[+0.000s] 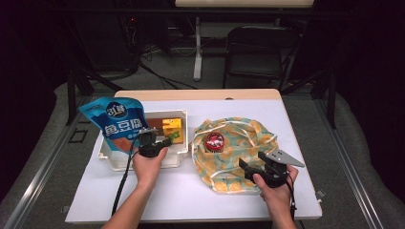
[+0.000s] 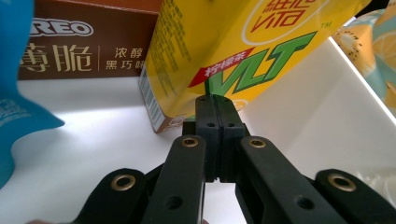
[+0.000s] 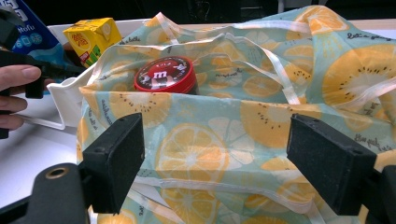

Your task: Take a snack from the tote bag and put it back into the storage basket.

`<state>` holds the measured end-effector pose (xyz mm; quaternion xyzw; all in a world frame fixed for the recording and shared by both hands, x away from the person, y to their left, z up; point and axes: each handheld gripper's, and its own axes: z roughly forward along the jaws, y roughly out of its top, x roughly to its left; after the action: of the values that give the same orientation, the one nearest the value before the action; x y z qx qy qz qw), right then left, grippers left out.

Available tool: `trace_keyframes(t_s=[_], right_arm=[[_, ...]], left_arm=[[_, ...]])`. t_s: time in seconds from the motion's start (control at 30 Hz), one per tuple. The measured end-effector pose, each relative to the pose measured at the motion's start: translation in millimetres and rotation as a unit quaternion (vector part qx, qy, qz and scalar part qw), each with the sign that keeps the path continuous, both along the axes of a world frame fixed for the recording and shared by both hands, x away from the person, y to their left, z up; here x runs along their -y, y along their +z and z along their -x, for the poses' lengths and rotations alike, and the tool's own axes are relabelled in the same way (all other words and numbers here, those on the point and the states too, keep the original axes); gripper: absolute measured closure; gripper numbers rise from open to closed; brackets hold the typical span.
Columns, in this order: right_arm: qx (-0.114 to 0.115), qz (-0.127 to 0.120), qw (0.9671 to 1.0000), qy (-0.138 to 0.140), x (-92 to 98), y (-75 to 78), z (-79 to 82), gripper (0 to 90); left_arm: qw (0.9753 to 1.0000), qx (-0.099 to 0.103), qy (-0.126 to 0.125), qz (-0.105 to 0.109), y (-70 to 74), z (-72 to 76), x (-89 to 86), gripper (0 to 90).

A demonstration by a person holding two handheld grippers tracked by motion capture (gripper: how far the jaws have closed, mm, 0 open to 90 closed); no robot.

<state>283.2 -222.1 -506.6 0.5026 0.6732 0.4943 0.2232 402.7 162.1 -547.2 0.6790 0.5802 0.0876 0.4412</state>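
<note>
A yellow lemon-tea carton [image 1: 171, 127] [image 2: 233, 42] stands in a white bin [image 1: 111, 161] beside a brown Oreo box [image 2: 88, 46] and a blue snack pouch [image 1: 119, 123]. My left gripper [image 1: 165, 140] [image 2: 215, 100] is shut with nothing between its jaws, its tips right at the carton's lower edge. To the right lies a fabric bag with a citrus print [image 1: 239, 148] [image 3: 224, 135], its mouth open, with a red round tin [image 1: 214, 141] [image 3: 164, 74] inside. My right gripper [image 1: 253, 164] [image 3: 215, 163] is open at the bag's near side, jaws spread wide across the cloth.
A white mat [image 1: 191, 195] covers the wooden table. The bin's white wall [image 2: 303, 116] rises just right of the carton. Bare mat lies in front of bin and bag. A black chair [image 1: 260, 52] stands beyond the table.
</note>
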Motion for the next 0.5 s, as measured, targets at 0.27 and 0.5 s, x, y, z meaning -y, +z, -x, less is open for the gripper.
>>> trace_keyframes(t_s=[0.27,0.5], right_arm=[[0.027,-0.016,0.9995,0.008,-4.6,5.0,4.3,47.0],[0.032,-0.006,0.9992,0.025,-34.1,14.6,-7.9,82.2]], left_arm=[[0.9994,0.030,-0.018,0.007,7.9,16.8,-1.8,90.0],[0.9959,0.080,-0.043,0.000,15.6,47.8,-13.4,81.8]])
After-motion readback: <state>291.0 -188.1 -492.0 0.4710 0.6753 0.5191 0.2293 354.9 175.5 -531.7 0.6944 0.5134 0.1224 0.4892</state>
